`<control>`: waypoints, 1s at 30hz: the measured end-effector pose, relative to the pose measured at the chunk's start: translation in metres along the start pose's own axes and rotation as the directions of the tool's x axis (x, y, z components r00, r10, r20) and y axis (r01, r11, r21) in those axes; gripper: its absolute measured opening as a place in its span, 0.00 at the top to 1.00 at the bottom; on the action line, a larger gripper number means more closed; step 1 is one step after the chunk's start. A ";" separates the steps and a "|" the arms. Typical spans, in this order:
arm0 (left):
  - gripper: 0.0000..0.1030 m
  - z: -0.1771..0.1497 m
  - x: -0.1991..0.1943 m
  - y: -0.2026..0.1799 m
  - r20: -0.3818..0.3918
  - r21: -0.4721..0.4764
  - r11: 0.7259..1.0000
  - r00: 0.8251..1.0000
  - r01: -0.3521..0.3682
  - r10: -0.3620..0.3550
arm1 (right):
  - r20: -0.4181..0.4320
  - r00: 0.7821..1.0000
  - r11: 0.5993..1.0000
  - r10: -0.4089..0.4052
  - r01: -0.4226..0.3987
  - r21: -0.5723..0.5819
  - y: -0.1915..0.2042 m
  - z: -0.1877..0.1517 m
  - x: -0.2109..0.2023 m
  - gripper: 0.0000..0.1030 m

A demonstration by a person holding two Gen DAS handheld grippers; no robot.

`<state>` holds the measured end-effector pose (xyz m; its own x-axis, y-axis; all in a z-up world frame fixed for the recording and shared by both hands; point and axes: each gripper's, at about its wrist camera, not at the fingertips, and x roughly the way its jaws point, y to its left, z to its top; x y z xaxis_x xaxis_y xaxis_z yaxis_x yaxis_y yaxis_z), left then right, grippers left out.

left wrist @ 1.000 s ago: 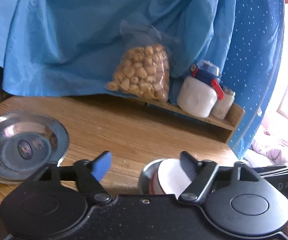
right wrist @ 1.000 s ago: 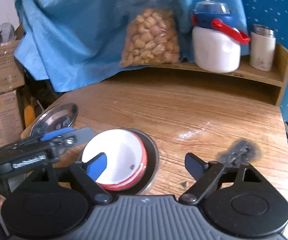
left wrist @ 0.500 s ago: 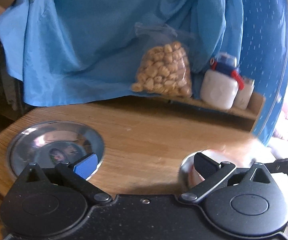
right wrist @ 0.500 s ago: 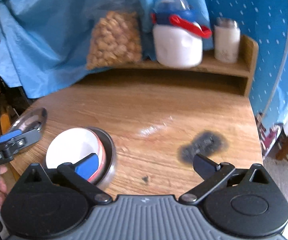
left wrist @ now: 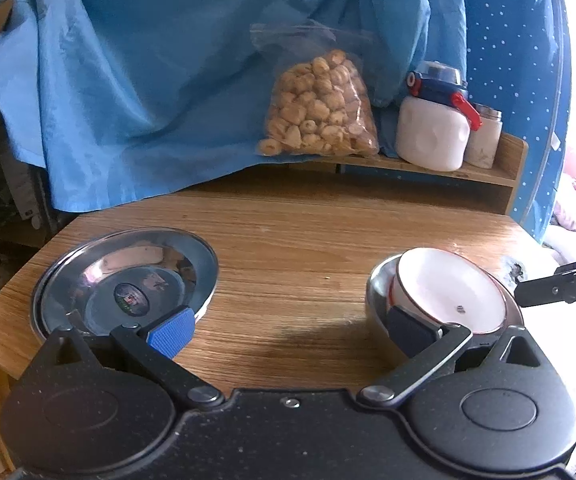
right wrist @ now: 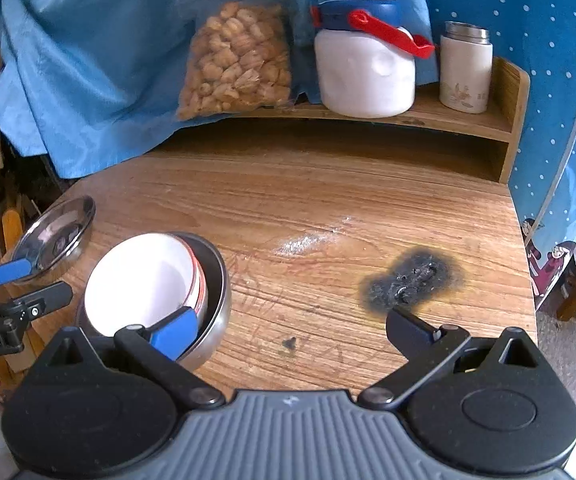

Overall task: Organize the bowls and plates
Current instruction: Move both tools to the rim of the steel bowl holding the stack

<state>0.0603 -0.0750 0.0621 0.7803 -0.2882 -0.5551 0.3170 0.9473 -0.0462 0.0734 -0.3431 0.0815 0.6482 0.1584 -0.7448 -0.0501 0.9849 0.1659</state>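
Between the wide, empty left hand-held gripper and right hand-held gripper (also wide, empty): white bowl nested in steel bowl; steel plate lies left, nearer the left.

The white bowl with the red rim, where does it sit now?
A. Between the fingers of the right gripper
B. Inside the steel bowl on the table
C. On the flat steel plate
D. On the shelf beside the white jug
B: the white bowl rests tilted inside the steel bowl on the table.
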 end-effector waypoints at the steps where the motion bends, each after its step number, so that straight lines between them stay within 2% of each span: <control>1: 0.01 0.000 0.000 -0.001 -0.001 0.000 1.000 1.000 0.005 -0.005 | -0.001 1.000 1.000 -0.001 0.001 -0.004 0.001 -0.001 0.000 0.00; 7: 0.01 0.000 0.011 -0.006 -0.045 0.014 0.999 0.999 0.031 -0.030 | -0.010 1.000 1.000 -0.005 0.004 -0.019 0.005 -0.002 0.002 0.00; 30: 0.01 0.003 0.023 -0.011 -0.077 0.022 1.000 0.997 0.022 -0.020 | -0.027 0.999 0.997 -0.031 0.029 -0.072 0.015 -0.001 0.012 0.00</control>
<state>0.0760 -0.0927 0.0525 0.7299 -0.2957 -0.6163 0.3461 0.9373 -0.0399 0.0796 -0.3263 0.0741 0.6288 0.1295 -0.7667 -0.0857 0.9916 0.0973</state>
